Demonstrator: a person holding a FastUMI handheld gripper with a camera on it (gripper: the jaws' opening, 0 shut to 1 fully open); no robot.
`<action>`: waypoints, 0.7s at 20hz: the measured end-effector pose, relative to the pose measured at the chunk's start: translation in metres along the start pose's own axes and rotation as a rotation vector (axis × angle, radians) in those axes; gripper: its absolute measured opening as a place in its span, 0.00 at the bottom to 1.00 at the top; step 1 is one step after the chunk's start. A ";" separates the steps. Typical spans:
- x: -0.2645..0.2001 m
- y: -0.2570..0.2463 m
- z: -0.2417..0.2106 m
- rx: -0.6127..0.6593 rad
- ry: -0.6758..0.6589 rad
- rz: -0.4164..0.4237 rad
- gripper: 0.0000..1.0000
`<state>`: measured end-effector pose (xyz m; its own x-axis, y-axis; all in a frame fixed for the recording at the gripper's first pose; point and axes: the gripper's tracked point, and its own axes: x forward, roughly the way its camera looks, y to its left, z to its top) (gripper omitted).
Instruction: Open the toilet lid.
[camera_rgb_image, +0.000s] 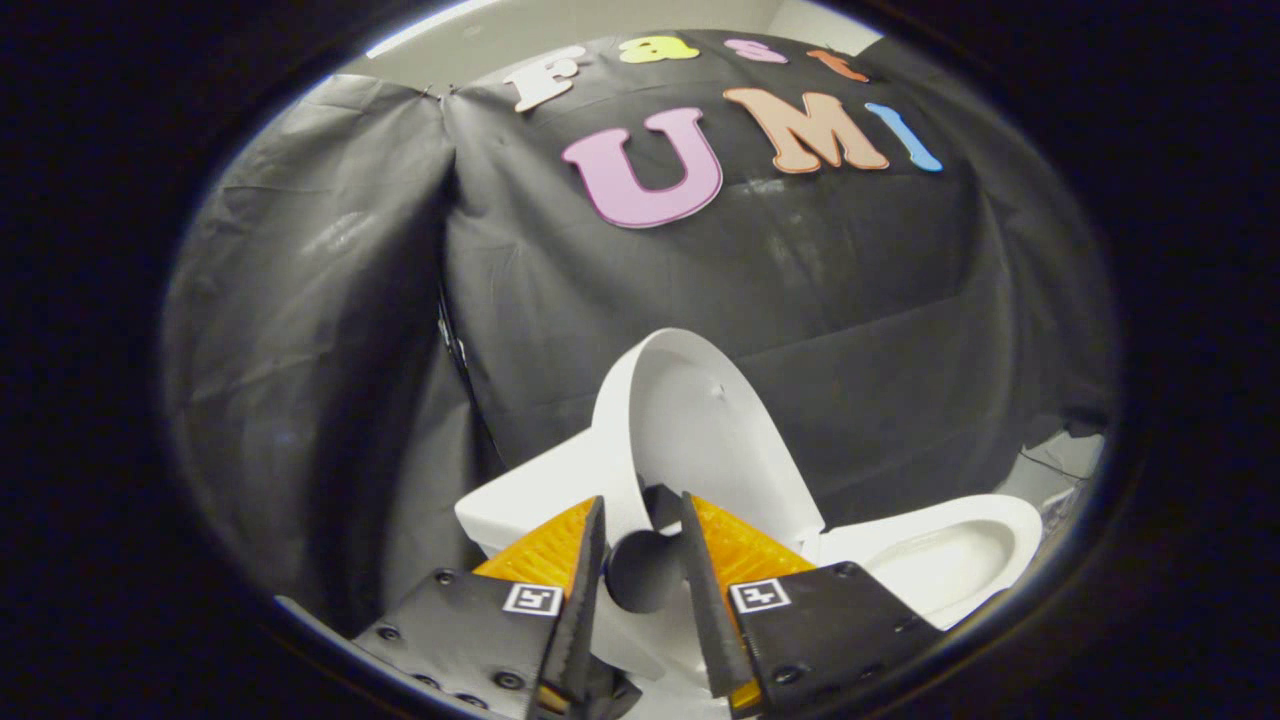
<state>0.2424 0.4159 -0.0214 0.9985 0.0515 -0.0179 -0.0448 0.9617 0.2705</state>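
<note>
The claw (645, 545) stood slightly parted, gripping nothing visible, its fingers flanking the edge of the glossy white plastic toilet lid (700, 430). The lid rose nearly upright just ahead, the white ceramic bowl (950, 560) exposed beyond; opening looked essentially finished.

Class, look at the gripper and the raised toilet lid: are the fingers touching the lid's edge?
Cannot tell. In the gripper view the lid stands raised and its edge runs down between the fingers of the gripper, but no plain contact or gap shows.
</note>
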 end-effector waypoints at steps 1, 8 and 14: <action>-0.001 0.001 0.008 -0.006 -0.020 -0.003 0.60; -0.019 -0.017 0.064 -0.020 -0.125 -0.019 0.82; -0.041 -0.063 0.094 -0.059 -0.141 -0.082 0.82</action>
<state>0.2075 0.3275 0.0526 0.9932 -0.0619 0.0988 0.0393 0.9755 0.2163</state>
